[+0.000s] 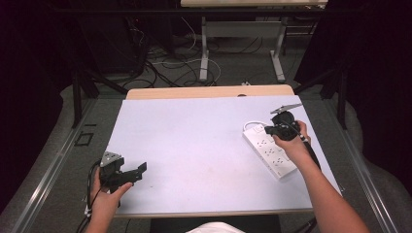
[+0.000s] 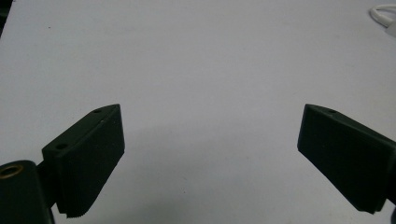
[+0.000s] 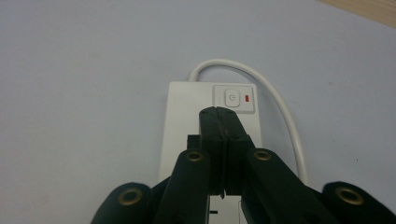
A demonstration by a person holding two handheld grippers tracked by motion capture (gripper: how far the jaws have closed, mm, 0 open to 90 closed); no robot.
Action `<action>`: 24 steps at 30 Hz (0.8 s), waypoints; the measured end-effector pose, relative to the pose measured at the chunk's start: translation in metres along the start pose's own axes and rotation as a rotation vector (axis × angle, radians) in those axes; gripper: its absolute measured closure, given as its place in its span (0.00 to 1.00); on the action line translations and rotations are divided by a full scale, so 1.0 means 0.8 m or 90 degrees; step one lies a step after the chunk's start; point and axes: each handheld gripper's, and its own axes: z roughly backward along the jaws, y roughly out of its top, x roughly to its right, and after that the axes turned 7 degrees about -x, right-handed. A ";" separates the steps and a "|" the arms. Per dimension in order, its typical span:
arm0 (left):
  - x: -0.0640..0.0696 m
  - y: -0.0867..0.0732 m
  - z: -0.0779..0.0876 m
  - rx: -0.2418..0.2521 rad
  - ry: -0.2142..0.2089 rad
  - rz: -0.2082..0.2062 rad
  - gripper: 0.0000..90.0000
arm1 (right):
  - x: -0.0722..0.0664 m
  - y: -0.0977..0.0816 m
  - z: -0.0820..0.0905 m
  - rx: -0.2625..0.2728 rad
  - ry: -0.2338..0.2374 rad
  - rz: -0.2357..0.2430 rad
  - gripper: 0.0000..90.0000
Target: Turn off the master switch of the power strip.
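Power strip (image 3: 187,121) under closed right gripper (image 3: 225,116)

My right gripper (image 3: 223,114) sits with its two black jaws pressed flat together, nothing between them, their tips over the far end of a white power strip (image 3: 182,121). Just beyond the tips, to their right, I see the strip's power button (image 3: 232,98), with a small red indicator (image 3: 247,98) beside it. A white cable (image 3: 280,107) leaves the strip's far end, arcs right and runs back toward me. Everything lies on a pale sheet (image 3: 84,93); a wooden edge (image 3: 369,10) shows far right.
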 end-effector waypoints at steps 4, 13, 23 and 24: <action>0.000 0.000 0.000 0.001 -0.001 0.000 0.08 | 0.003 0.002 -0.007 -0.011 -0.004 -0.001 1.00; 0.000 0.000 -0.001 -0.004 -0.001 0.000 0.08 | 0.010 0.010 -0.020 -0.016 -0.011 -0.016 1.00; 0.000 0.000 -0.002 -0.004 0.000 -0.003 0.08 | 0.014 0.018 -0.037 -0.025 -0.020 -0.019 1.00; 0.000 0.000 -0.002 -0.004 0.000 -0.003 0.08 | 0.014 0.019 -0.039 -0.024 -0.021 -0.020 1.00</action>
